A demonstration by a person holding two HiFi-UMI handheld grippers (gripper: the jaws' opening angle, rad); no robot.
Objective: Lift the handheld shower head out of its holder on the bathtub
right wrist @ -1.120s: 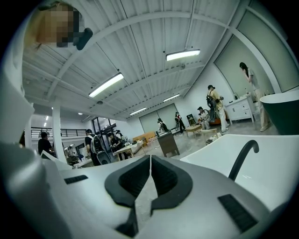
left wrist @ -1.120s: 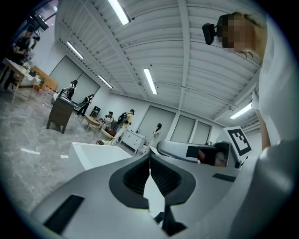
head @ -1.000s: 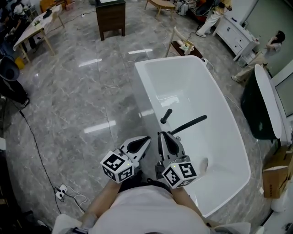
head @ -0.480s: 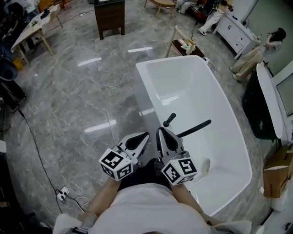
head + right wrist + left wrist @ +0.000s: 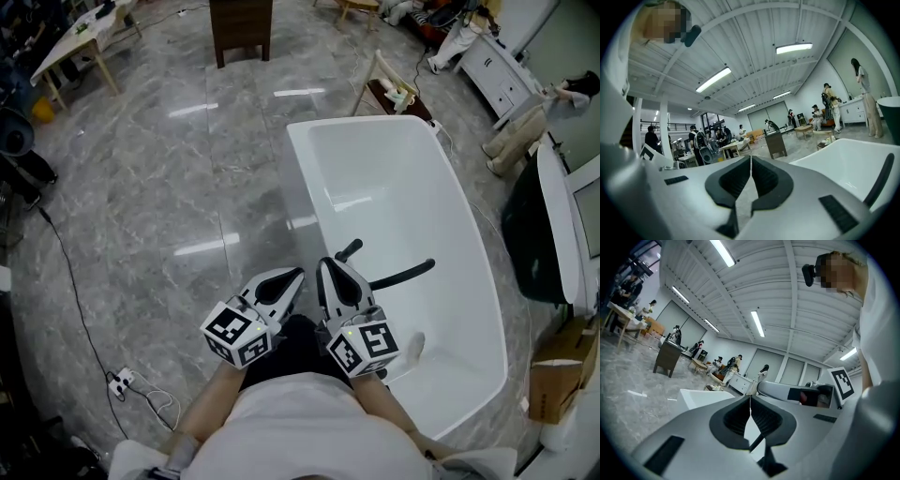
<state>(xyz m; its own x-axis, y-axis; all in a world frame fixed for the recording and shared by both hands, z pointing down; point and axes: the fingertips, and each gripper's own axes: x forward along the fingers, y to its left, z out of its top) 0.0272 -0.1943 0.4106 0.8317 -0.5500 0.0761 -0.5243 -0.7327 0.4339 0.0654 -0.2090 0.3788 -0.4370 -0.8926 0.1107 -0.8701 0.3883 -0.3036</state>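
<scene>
My left gripper (image 5: 750,399), jaws pressed together; white bathtub (image 5: 701,397) at nine o'clock, my right gripper (image 5: 802,393) at three.

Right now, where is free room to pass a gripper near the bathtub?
Free: the far half of the bathtub, beyond the shower head; the floor on its left. Crowded: the near end, with shower head, left gripper and right gripper close together.

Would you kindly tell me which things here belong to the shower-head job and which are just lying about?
Job: shower head, bathtub, left gripper, right gripper.

Lying about: cabinet, chair, power strip, box.
</scene>
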